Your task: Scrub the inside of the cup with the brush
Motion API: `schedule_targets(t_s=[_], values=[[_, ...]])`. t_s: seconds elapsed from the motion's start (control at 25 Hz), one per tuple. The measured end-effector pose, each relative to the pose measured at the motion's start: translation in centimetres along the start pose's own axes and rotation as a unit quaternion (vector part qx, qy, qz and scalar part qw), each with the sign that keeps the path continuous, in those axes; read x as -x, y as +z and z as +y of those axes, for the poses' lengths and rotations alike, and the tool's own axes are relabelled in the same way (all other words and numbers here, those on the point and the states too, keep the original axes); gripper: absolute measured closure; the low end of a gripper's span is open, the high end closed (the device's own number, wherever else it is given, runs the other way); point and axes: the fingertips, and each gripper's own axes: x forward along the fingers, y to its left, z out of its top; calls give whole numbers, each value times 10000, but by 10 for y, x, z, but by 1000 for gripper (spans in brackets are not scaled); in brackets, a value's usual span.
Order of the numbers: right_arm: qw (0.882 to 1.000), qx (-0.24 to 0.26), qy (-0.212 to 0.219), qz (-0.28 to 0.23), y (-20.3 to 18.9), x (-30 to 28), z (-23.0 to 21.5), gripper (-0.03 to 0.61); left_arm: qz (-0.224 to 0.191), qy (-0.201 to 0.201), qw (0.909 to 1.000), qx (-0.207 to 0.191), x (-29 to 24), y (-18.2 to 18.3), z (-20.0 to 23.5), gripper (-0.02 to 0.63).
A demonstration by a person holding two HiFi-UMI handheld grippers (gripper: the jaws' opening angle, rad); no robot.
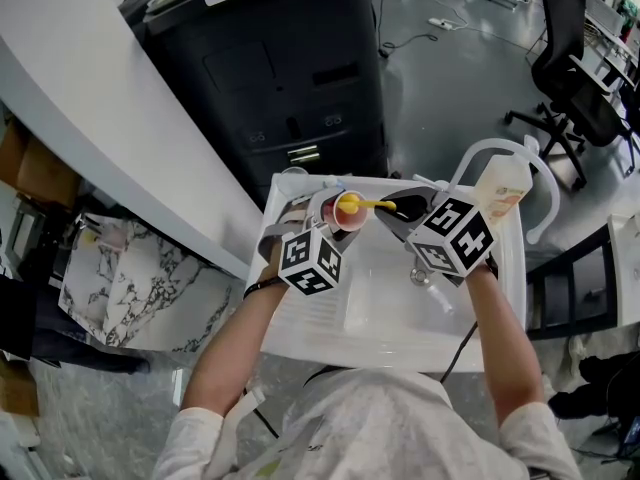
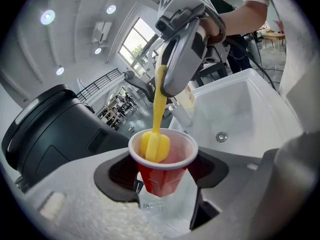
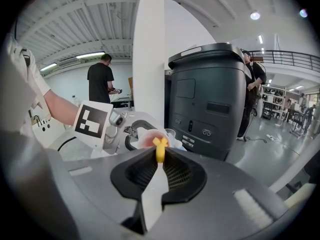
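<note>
One cup, one brush, one sink, one bottle

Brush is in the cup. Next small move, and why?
Probably sweep the head of the yellow brush around the inner wall of the red cup. The right gripper clamps its handle, the left gripper holds the cup over the sink, and the head rests against one side only.
</note>
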Motion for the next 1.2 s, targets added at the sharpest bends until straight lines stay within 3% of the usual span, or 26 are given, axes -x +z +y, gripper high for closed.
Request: schedule_targets(t_s=[0.52, 1.2], values=[[9995, -184, 159, 185, -20, -4, 9, 545, 78, 61, 9999, 101, -1, -6, 3, 313], [9992, 128, 259, 259, -11, -10, 27, 545, 219, -96, 9995, 184, -10, -18, -1, 313]])
